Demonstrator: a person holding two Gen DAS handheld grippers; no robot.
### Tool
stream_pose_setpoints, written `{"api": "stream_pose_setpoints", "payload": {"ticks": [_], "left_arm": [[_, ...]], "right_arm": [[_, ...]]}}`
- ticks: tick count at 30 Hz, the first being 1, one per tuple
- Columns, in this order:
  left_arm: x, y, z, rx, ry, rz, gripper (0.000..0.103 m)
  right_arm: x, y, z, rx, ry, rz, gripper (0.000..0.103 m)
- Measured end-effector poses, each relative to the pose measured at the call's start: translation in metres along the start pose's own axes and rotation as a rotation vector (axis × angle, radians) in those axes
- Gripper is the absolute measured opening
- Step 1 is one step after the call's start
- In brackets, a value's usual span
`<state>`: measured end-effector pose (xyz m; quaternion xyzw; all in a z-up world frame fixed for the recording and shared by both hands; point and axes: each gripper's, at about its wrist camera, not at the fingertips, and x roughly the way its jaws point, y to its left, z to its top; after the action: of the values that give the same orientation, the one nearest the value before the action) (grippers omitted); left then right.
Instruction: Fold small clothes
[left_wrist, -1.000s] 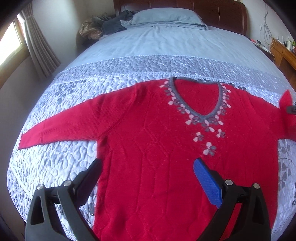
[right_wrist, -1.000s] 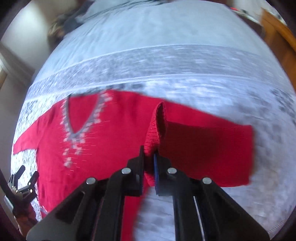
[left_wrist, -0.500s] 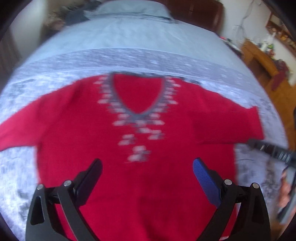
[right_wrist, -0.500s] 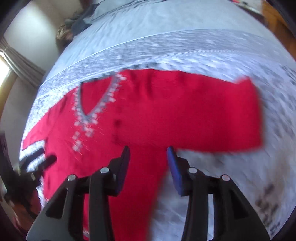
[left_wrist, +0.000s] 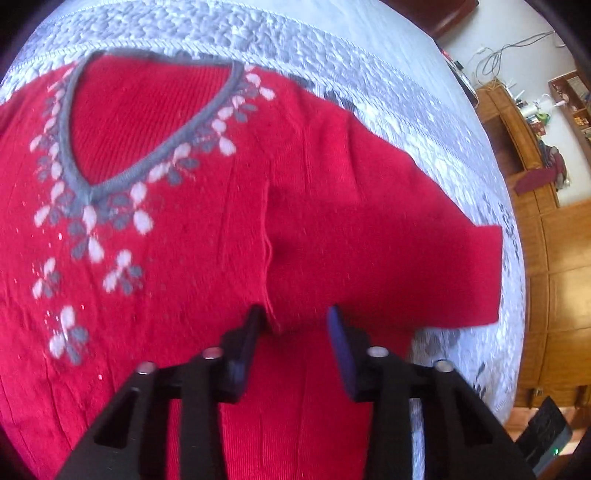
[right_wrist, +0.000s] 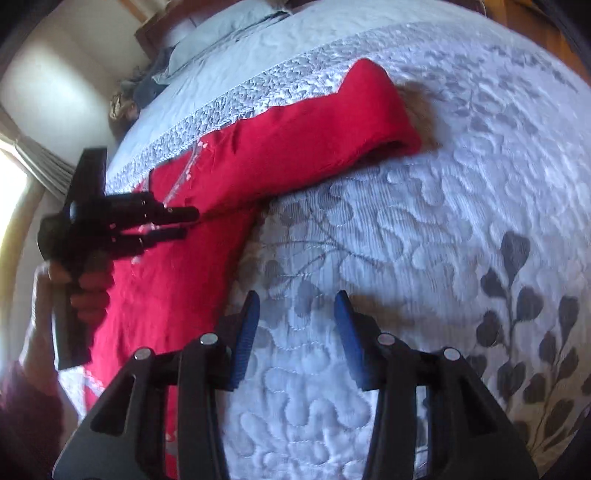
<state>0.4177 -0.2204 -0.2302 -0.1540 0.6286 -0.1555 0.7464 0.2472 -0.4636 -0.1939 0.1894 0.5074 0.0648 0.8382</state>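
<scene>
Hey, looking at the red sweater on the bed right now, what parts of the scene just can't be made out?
- Red sweater hem: left wrist view, hidden behind the left claw, whose jaws are closing with the armpit seam between them.
- Its other sleeve: cut off by the left edge.
- Neckline pattern: right wrist view, mostly blocked by the left claw.
- Shelf items: too small.
</scene>
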Motion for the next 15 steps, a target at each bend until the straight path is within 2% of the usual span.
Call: {"api": "stream_pose_setpoints", "payload": {"ticks": [2,4,7,11,15], "left_arm": [[0.002,0.0,0.004,-0.015,-0.011,0.009,0.019],[0.0,0.002,0.009,-0.033,-0.022,0.005,0.006],[-0.009,0.002,0.01,-0.044,-0.053,-0.024,0.004],[-0.046,0.009,0.011,-0.048,-0.171,-0.057,0.004],[-0.096,0.036,0.021,-0.05,-0.302,-0.007,0.004]], "right_arm": [[0.0,-0.002,-0.001,0.007,0.003,0.02,0.043],[-0.001,-0.005,-0.001,0.021,-0.002,0.019,0.043],[0.001,-0.006,-0.002,0.018,-0.004,0.008,0.043],[0.001,-0.002,-0.003,-0.001,-0.012,-0.016,0.042],[0.005,-0.002,-0.001,0.003,-0.016,-0.024,0.041]]}}
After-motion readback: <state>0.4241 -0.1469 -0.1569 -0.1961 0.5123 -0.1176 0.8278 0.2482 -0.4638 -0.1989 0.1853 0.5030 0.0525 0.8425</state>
